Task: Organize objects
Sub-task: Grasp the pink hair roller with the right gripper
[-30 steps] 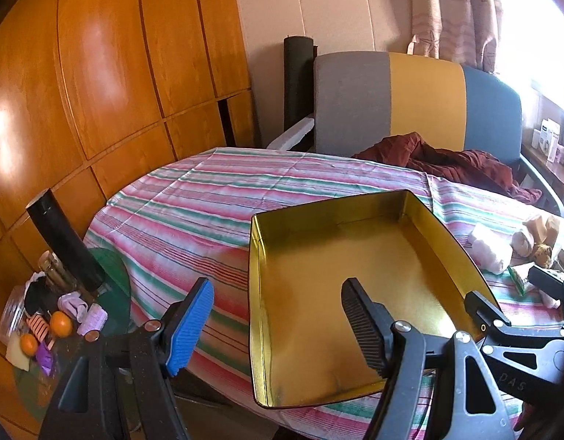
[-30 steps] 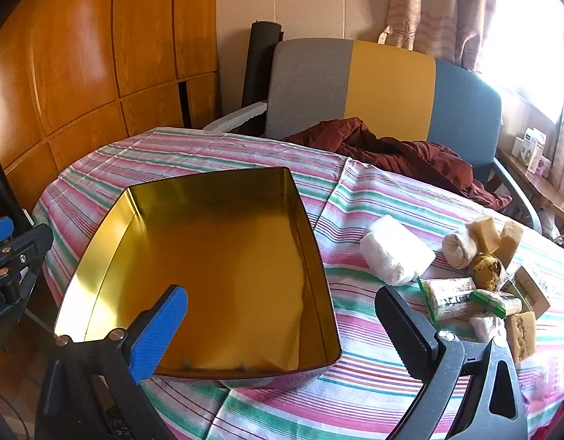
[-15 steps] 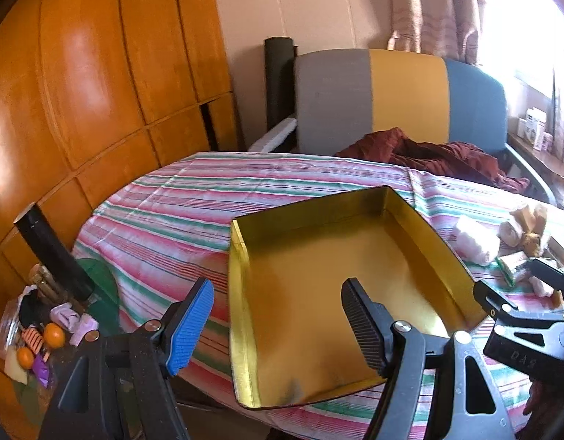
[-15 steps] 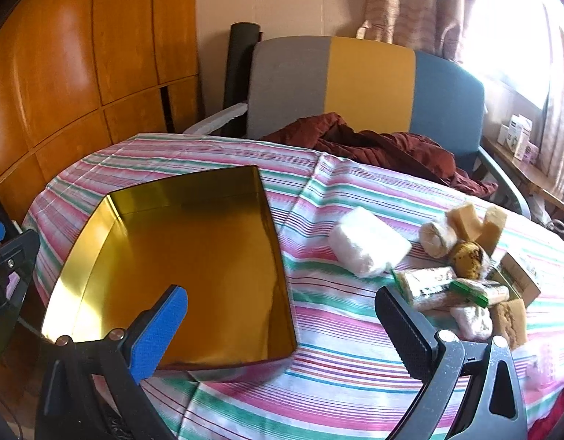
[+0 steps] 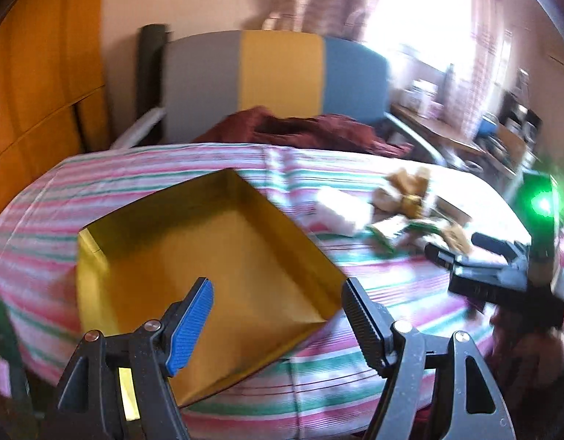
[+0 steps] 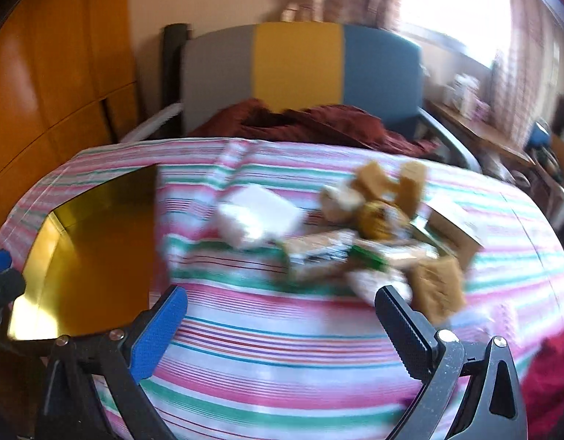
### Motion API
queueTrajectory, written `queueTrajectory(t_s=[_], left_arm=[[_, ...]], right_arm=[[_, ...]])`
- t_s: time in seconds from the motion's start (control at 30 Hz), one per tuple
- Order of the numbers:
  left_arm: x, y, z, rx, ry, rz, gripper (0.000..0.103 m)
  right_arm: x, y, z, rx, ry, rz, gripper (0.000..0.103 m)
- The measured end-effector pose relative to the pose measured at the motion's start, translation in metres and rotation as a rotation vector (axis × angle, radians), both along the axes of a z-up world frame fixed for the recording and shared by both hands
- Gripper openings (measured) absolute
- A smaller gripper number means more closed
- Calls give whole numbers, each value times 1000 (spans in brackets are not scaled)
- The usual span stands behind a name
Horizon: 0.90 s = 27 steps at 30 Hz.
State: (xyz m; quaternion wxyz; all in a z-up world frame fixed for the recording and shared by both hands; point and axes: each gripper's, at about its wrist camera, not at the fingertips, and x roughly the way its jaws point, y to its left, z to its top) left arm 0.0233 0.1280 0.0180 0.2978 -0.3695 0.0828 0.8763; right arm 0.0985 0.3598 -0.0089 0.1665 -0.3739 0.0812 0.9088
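Jaws gape wide on both: the left hand-held gripper (image 5: 278,311) hangs over the gold tray (image 5: 194,249), the right hand-held gripper (image 6: 282,322) faces blurred packets (soaps, perhaps) (image 6: 355,234) just ahead on the striped desk (image 6: 282,359).

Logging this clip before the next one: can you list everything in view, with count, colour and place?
tray: one, gold, empty, left side of table
tablecloth: one, pink, green and white stripes, covering the table
white wrapped bundle: one, white, right of the tray
small packets and tan blocks: blurred pile, count unclear, tan, green, white, right part of table
armchair: one, grey, yellow, blue, behind the table
dark red cloth: one, on the armchair seat
wood panelling: orange-brown, left wall
left gripper: fingers open, over the tray's near corner
right gripper: fingers open, facing the pile
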Motion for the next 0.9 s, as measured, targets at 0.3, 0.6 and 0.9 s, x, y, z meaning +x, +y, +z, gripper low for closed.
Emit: queueTrajectory(t_s=[0.3, 0.6, 0.9], left_arm=[[0, 54, -10, 9, -104, -190, 76], [-1, 92, -24, -31, -220, -292, 78], [10, 135, -39, -35, -310, -449, 77]], right_arm=[[63, 119, 13, -2, -74, -268, 103], [106, 226, 1, -151, -171, -467, 102], [76, 232, -35, -167, -297, -378, 98]])
